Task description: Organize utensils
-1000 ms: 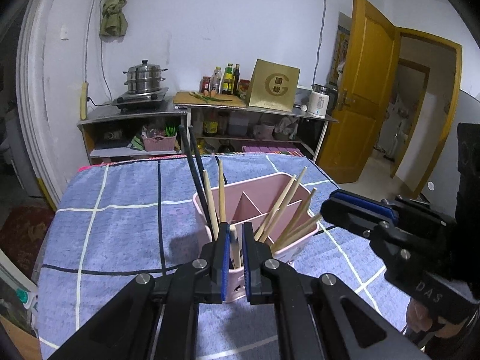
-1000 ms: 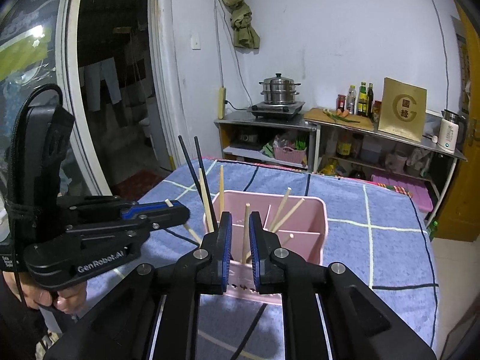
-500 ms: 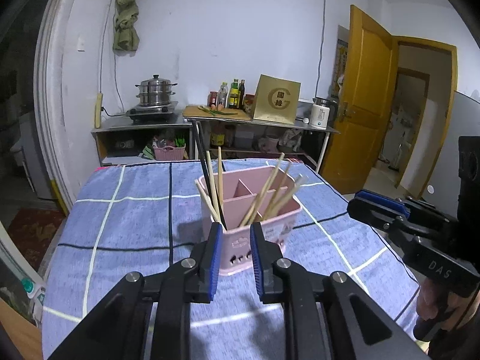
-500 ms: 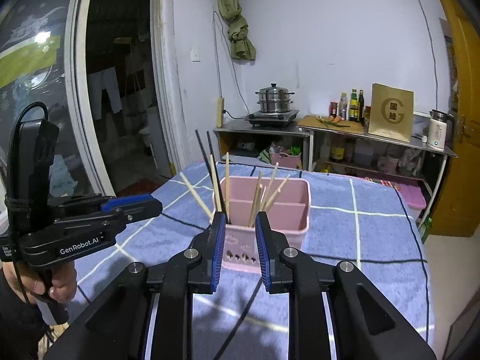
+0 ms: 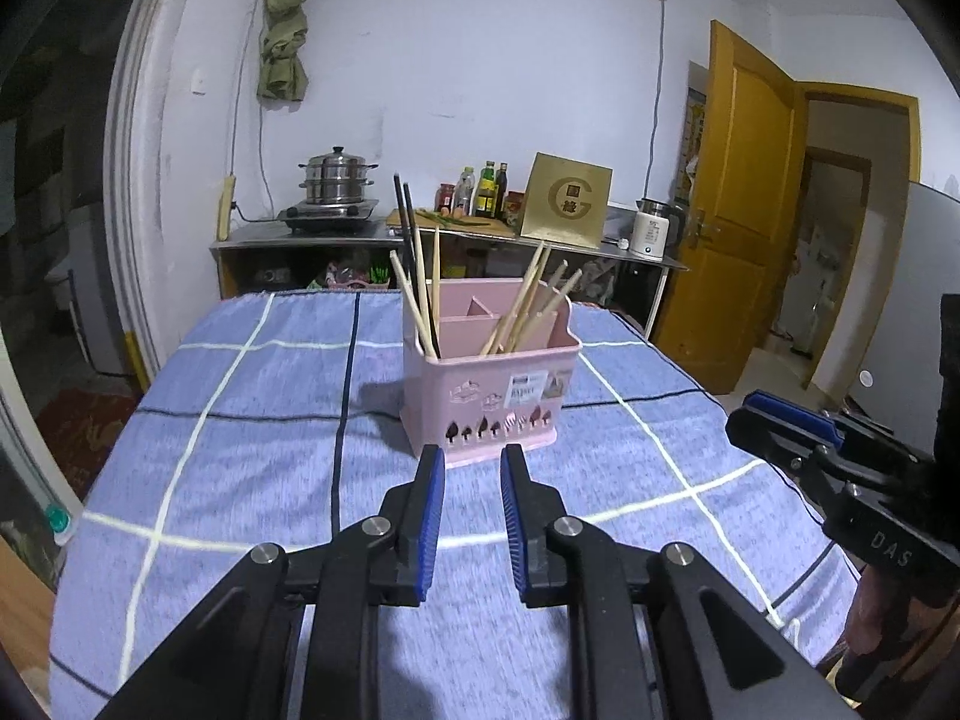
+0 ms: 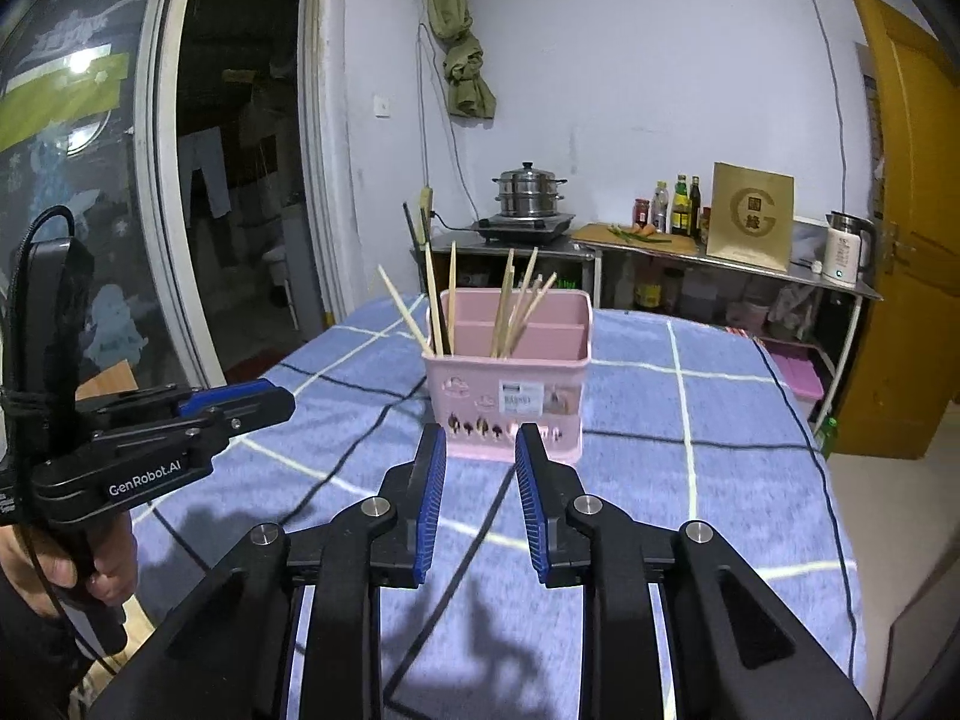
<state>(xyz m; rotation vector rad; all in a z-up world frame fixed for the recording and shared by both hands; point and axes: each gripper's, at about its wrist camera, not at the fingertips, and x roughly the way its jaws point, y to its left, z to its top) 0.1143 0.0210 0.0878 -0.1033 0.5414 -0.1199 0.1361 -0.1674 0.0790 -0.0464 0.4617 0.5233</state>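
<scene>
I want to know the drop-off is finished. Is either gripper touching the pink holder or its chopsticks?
Apart. Each wrist view shows blue cloth between its open, empty jaws and the pink holder; left gripper, right gripper, chopsticks.

A pink utensil holder (image 5: 489,384) stands on a worktop covered by a blue checked cloth (image 5: 252,420), wooden chopsticks (image 5: 525,306) leaning in its compartments and 2 dark chopsticks (image 5: 407,234) rising at its left corner. In the foreground the left gripper (image 5: 473,516) holds its blue-padded jaws apart with nothing between them, short of the holder. The right gripper (image 5: 780,414) enters at the right edge, a hand partly visible below it.
</scene>
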